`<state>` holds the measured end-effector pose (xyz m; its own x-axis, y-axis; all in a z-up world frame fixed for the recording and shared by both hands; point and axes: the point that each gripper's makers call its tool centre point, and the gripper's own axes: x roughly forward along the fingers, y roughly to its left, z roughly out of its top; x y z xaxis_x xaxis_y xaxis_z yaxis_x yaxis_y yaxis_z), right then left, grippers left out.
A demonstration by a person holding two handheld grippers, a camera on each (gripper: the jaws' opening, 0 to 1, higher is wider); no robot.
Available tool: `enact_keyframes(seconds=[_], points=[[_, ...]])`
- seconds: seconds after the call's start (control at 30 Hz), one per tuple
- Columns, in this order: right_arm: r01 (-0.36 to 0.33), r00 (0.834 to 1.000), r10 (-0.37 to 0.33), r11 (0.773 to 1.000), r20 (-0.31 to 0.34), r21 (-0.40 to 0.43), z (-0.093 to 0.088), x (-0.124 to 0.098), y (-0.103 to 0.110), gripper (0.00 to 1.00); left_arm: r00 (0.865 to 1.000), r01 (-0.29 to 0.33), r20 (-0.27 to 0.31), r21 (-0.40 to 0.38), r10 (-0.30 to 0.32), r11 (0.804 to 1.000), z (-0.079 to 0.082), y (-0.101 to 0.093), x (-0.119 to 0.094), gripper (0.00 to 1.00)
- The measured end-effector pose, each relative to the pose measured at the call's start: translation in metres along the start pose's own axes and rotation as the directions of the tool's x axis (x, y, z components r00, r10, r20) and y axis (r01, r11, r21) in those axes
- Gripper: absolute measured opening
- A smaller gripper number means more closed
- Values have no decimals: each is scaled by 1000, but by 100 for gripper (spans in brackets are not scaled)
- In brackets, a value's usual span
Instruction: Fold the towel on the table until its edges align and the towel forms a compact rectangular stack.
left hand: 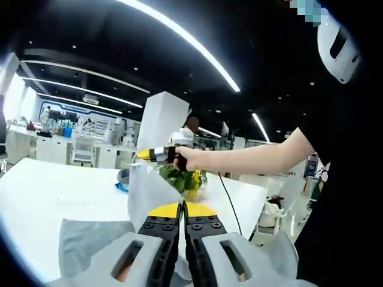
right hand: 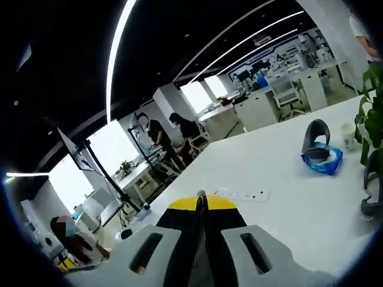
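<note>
The grey towel (left hand: 90, 239) lies partly on the white table (left hand: 42, 191), and one fold of it is lifted into a pale upright sheet (left hand: 146, 191). In the left gripper view, my left gripper (left hand: 182, 208) has its yellow-tipped jaws pressed together at the bottom edge of that sheet, with cloth around them. A hand holds my right gripper (left hand: 143, 155) at the sheet's top corner. In the right gripper view, my right gripper (right hand: 200, 200) is shut, and a thin strip of grey towel (right hand: 201, 263) runs between its jaws.
A potted plant (left hand: 185, 179) stands behind the lifted cloth. On the table (right hand: 269, 215) are a white power strip (right hand: 239, 194), a dark headset on a blue thing (right hand: 320, 155), a cup (right hand: 348, 134) and a dark object (right hand: 372, 191). People work at desks beyond.
</note>
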<state>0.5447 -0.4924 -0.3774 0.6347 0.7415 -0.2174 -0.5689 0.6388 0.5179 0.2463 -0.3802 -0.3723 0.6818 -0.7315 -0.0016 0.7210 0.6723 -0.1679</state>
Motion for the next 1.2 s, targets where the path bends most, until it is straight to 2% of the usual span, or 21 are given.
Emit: enact_keyframes(seconds=[0.27, 0.43, 0.53, 0.7, 0.83, 1.03, 1.2], points=[[-13, 1000, 14, 1000, -17, 19, -9, 8, 5, 0, 999, -50, -4, -22, 49, 999, -6, 13, -11, 1], [-40, 999, 41, 996, -5, 85, -9, 11, 6, 0, 997, -78, -10, -6, 78, 997, -7, 20, -17, 1], [-40, 999, 41, 994, -9, 98, -10, 12, 8, 0, 995, -96, -11, -11, 95, 995, -7, 24, -21, 1], [-51, 999, 53, 992, -9, 115, -12, 17, 13, 0, 995, -96, -16, -6, 96, 995, -9, 24, -25, 1], [-55, 998, 54, 989, 8, 137, -10, 19, 18, 0, 993, -110, -41, 50, 112, 993, -12, 26, -29, 1], [-50, 999, 50, 987, 4, 150, -12, 23, 22, 0, 994, -98, -43, 59, 101, 993, -15, 28, -33, 1], [-48, 999, 49, 985, -3, 165, -18, 25, 19, 0, 993, -105, -46, 35, 106, 994, -18, 33, -39, 1]])
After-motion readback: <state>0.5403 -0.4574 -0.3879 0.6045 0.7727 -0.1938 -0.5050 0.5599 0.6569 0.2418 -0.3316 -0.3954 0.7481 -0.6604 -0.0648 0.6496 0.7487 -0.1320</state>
